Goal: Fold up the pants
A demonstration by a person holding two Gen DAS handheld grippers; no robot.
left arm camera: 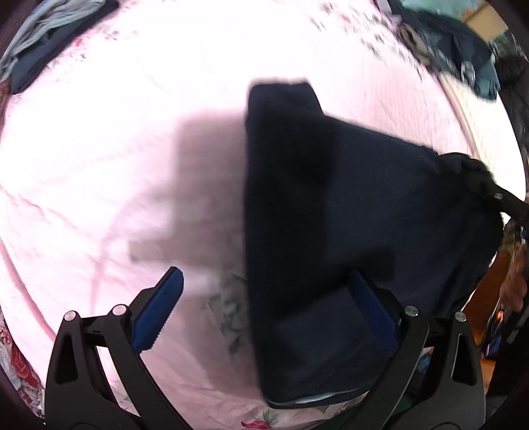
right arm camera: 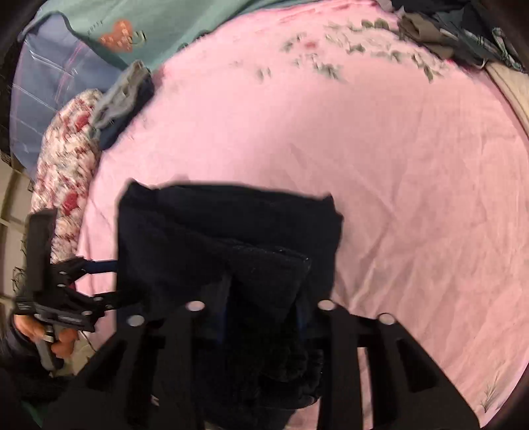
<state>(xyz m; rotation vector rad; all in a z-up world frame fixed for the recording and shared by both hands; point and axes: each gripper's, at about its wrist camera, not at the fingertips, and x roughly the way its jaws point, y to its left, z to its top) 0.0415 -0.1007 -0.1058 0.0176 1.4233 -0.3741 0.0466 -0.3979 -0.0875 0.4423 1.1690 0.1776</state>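
Observation:
The dark navy pants hang folded above the pink bedsheet. My left gripper is open; its left finger is bare and the right finger lies against the cloth, which drapes between the jaws. My right gripper is shut on a bunched thick edge of the pants, lifting them. It shows in the left wrist view at the right. The left gripper shows in the right wrist view at the cloth's left edge.
The pink sheet has a flower print at the far end. Piles of other clothes lie at the far left and far right. A floral quilt and a green cloth lie beside the bed's edge.

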